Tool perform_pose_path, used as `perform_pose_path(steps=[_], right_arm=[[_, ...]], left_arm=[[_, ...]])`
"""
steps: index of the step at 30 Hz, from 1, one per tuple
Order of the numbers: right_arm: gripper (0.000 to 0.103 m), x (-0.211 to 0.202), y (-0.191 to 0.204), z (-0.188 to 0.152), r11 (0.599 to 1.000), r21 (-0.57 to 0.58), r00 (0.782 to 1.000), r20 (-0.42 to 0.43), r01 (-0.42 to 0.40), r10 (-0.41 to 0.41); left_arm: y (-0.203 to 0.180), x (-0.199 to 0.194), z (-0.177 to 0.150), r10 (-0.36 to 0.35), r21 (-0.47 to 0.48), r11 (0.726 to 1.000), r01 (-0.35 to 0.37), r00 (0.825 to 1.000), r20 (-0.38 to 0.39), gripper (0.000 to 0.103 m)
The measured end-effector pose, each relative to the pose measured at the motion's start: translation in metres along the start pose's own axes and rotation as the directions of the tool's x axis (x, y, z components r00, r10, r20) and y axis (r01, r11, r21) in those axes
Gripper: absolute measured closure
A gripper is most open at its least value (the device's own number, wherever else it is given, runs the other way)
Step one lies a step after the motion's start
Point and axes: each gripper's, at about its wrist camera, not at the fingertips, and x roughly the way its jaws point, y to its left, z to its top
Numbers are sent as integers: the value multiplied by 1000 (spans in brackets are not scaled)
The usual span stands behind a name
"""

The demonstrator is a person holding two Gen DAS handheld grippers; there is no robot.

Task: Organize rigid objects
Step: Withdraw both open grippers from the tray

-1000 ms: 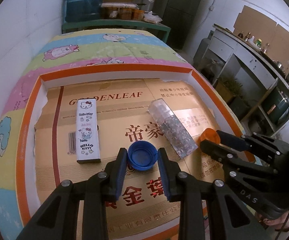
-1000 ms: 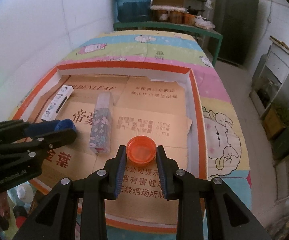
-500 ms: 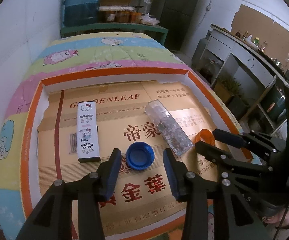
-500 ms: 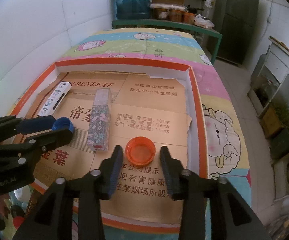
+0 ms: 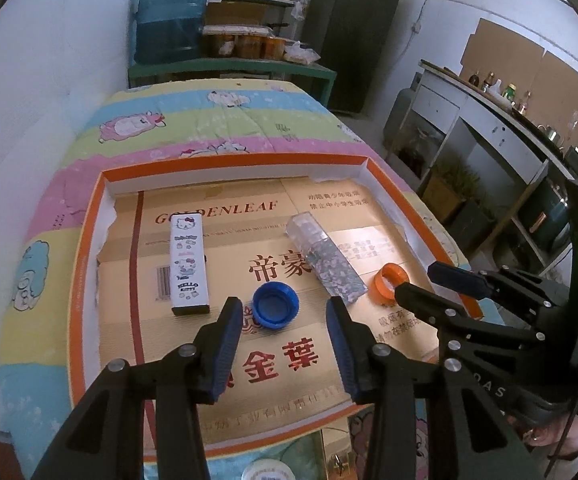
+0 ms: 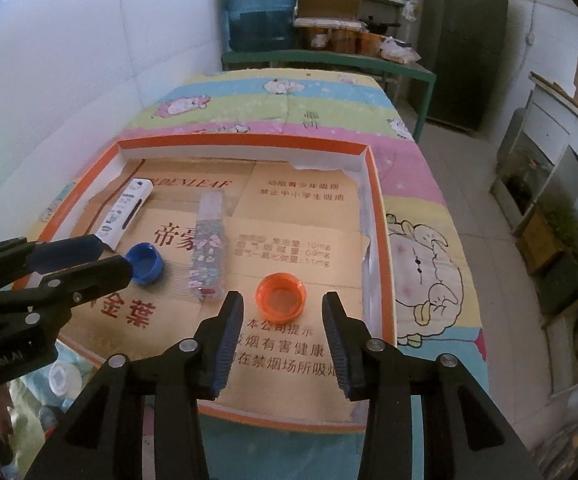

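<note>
Caps and boxes lie in an orange-rimmed tray [image 5: 89, 248] lined with cardboard. From the left wrist, the left gripper [image 5: 285, 312] stands parted and empty, the blue cap [image 5: 275, 305] lying open side up just ahead of its tips, between a Hello Kitty box [image 5: 189, 264] and a glittery box [image 5: 325, 264].

From the right wrist, the right gripper [image 6: 283, 308] gapes empty just short of the orange cap [image 6: 281, 295]. Both caps look light, stiff and slippery; pinching across the ribbed rim seems surest.
</note>
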Motion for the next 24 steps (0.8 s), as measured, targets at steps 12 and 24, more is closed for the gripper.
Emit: perform_pose_path(steps=[12, 24], right_arm=[[61, -30, 11, -5, 1000, -3, 1000, 23, 2, -2], [61, -58, 26, -17, 1000, -16, 999, 44, -3, 3]], left_arm=[[-1, -27, -7, 4, -14, 1000, -4, 1000, 27, 60], [3, -54, -21, 34, -30, 999, -33, 998, 49, 60]])
